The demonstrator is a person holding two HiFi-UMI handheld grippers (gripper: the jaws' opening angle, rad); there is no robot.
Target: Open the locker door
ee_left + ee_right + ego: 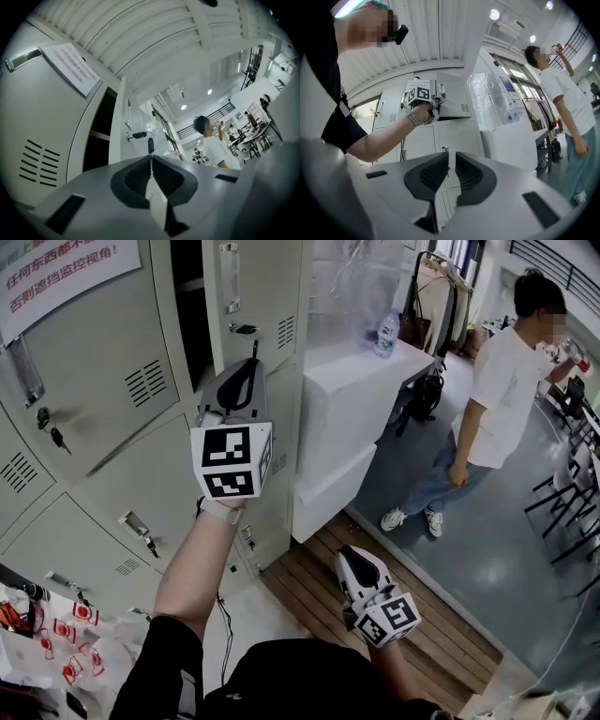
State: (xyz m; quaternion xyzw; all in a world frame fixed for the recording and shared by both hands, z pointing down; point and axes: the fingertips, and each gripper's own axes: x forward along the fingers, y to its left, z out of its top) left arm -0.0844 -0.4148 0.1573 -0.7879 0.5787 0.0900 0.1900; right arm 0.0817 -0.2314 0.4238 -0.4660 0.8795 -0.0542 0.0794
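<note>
Locker door (272,287), flat grey sheet metal with one louvred vent (286,332), stands ajar just beyond the tips of the left gripper (253,360), its top cut off by the frame. One key (139,135) sticks out of it, and one dark tag (151,145) dangles onto the tips. Those jaws are pressed together; whether they pinch the tag is unclear. On the right gripper (452,154) the two ribbed pads (436,173) stand slightly apart with nothing between them, well away from the door.
</note>
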